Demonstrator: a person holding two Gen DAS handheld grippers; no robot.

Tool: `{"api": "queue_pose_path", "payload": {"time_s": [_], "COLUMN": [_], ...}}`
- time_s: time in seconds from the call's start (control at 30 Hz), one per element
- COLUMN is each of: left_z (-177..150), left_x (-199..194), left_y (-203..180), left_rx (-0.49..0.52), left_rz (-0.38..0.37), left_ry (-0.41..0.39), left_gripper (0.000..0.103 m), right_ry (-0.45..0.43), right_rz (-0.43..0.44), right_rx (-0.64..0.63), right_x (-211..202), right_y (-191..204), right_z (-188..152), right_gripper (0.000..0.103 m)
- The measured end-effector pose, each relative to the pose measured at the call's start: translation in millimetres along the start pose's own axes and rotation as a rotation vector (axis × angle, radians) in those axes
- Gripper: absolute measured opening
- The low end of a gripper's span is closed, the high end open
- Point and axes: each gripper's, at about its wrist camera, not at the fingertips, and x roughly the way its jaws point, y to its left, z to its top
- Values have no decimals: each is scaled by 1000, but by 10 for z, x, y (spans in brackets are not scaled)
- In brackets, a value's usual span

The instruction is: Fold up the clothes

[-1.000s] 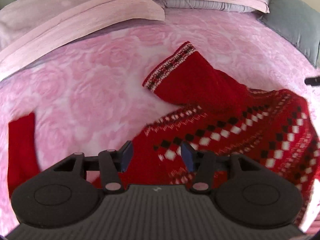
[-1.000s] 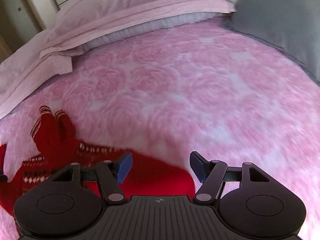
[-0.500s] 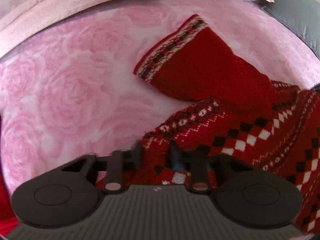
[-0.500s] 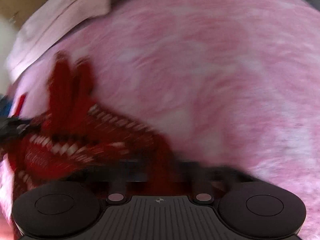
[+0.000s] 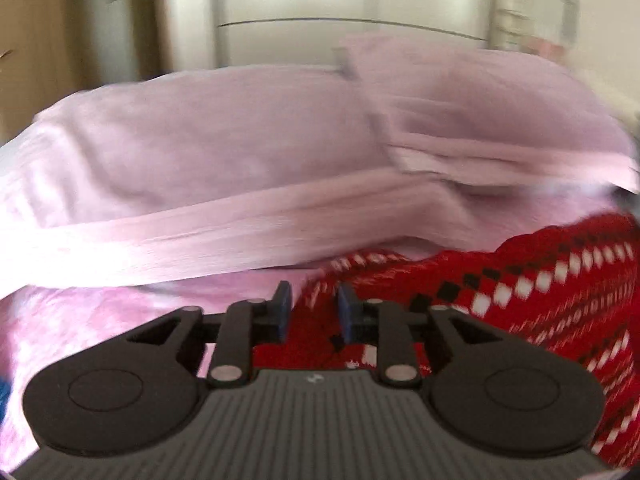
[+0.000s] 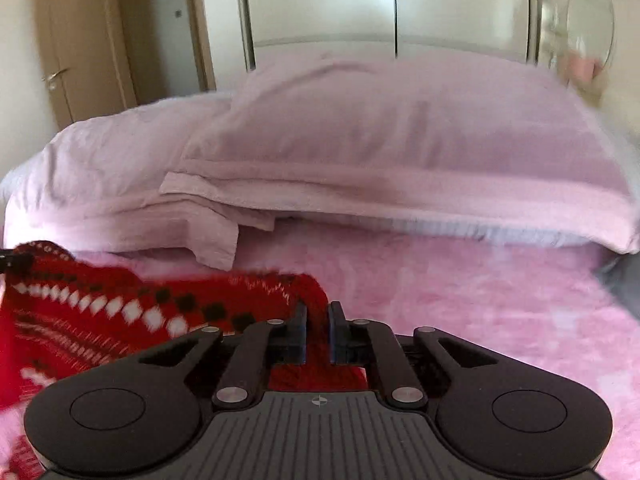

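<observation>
- Left wrist view: my left gripper (image 5: 311, 312) has a bunch of the red patterned sweater (image 5: 520, 292) between its blue pads. The jaws stand narrow and are easing apart a little, yet the knit fills the gap.
- Right wrist view: my right gripper (image 6: 317, 334) pinches another part of the same sweater's edge; its jaws are also narrow and opening slightly, with red knit packed between them.
- From each pinch the sweater runs toward the other gripper, lifted over the pink rose-patterned blanket (image 6: 460, 292) on the bed.
- Beyond it lie pale pink pillows (image 6: 400, 132), with a white wardrobe (image 6: 320, 0) behind.
- I judge the step in hand to be carrying the lifted edge over to make a fold.
- To do it well, I should keep both grips firm, hold the two jaws level with each other, keep the edge taut between them, and lay it down squarely, short of the pillows.
</observation>
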Motion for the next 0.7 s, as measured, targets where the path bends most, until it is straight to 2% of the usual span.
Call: {"api": "queue_pose_path", "payload": {"time_s": [0.07,0.13,0.23,0.37,0.47,0.53,0.63,0.67,0.7], "left_z": [-133,-377,-865,-1441,-1741,-1890,-2033,-2062,-2079], "left_x": [-44,-143,-364,-831,-1160,-1343,-1517,-1552,-1589], "left_y": [26,26,36,61,77,58,45,46,45], "left_rx": [16,44,53,-60,-157,-218,-284,-300,-307], "left_rz": [18,20,20,13,17,20,25,28,29], "left_ry": [22,57,161,284,352,381,412,419,421], "left_gripper": [29,31,31,31,31,31,31,31,31], "right_ry": [-3,-4,82,271,379,437,433,400,375], "right_rz": [-31,-34,-38,-114,-199,-254,-265,-247,-229], "right_rx": [56,90,106,177,329,475,735,809,841], "right_x": [13,-128,-385,-996,-1557,-1844,-2004,-2026,-2016], "right_y": [-3,-49,-138,-384,-605,-740,-874,-888,-883], "right_z": [-41,-251,-720,-1617,-2264,-2652,-3076,-3170,-3190], "right_gripper": [57,66,66,66,66,66,65,54,30]}}
